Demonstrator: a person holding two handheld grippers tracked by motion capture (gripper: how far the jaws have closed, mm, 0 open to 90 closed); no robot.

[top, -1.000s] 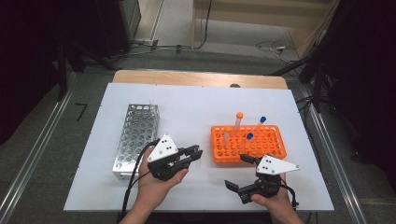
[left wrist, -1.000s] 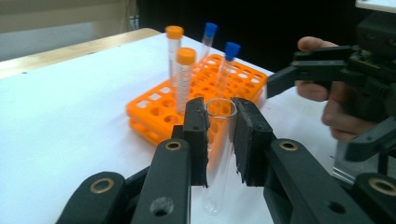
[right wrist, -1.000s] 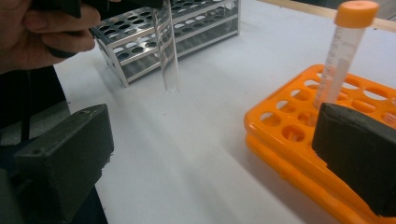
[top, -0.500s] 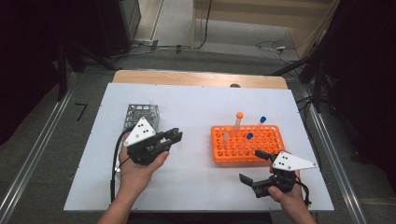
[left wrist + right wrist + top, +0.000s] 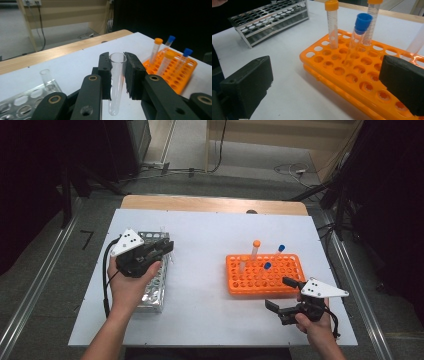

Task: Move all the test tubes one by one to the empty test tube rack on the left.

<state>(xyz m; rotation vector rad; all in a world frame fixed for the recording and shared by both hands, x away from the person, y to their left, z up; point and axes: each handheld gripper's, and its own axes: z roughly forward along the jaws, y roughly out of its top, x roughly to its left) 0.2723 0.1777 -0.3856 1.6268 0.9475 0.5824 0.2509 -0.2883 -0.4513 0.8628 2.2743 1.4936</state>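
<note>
My left gripper (image 5: pixel 164 248) is shut on a clear uncapped tube (image 5: pixel 116 82), held upright between the pads. It hovers over the far end of the metal rack (image 5: pixel 156 287) at the left of the table. One more clear tube (image 5: pixel 46 77) stands in that rack. To the right, the orange rack (image 5: pixel 240 282) holds several capped tubes, among them an orange-capped one (image 5: pixel 255 250) and a blue-capped one (image 5: pixel 279 251). Just in front of the orange rack's near right corner, my right gripper (image 5: pixel 279 295) is open with nothing between its jaws. The orange rack (image 5: pixel 362 82) lies straight ahead in the right gripper view.
The white table top (image 5: pixel 205 270) has bare room between the two racks. A wooden strip (image 5: pixel 210 204) runs along its far edge. Metal rails (image 5: pixel 35 290) flank the table on both sides. Cables (image 5: pixel 290 169) lie on the floor beyond.
My left gripper has carried the clear tube leftward and up, from near the orange rack to over the metal rack. The right gripper has shifted right, staying open.
</note>
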